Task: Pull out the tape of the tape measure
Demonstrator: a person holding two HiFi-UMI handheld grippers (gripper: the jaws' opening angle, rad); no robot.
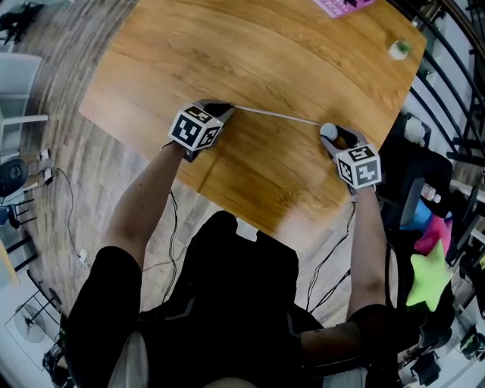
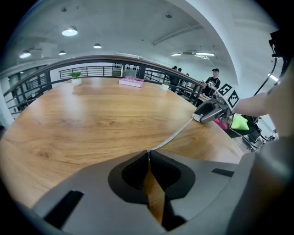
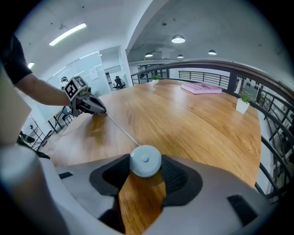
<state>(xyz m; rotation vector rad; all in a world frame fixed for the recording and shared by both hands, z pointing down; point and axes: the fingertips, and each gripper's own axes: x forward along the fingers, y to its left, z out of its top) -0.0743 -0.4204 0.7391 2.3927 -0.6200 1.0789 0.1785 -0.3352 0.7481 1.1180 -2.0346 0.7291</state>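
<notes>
A small round white tape measure (image 3: 145, 160) sits between the pads of my right gripper (image 3: 145, 166), which is shut on its case above the wooden table (image 1: 288, 53). From the case a thin pale tape (image 1: 276, 115) runs in a taut line to my left gripper (image 1: 225, 109), whose jaws are shut on the tape's end. In the left gripper view the tape (image 2: 172, 136) leaves my left gripper (image 2: 148, 153) and reaches the right gripper (image 2: 209, 111). The head view shows the case (image 1: 329, 131) at my right gripper (image 1: 331, 137). My left gripper (image 3: 102, 110) appears far left in the right gripper view.
A pink book (image 1: 342, 6) and a small potted plant (image 1: 399, 48) lie at the table's far side. A black railing (image 2: 101, 69) runs behind the table. Cables (image 1: 173, 227) trail on the floor at the near edge. People (image 2: 212, 81) stand beyond the railing.
</notes>
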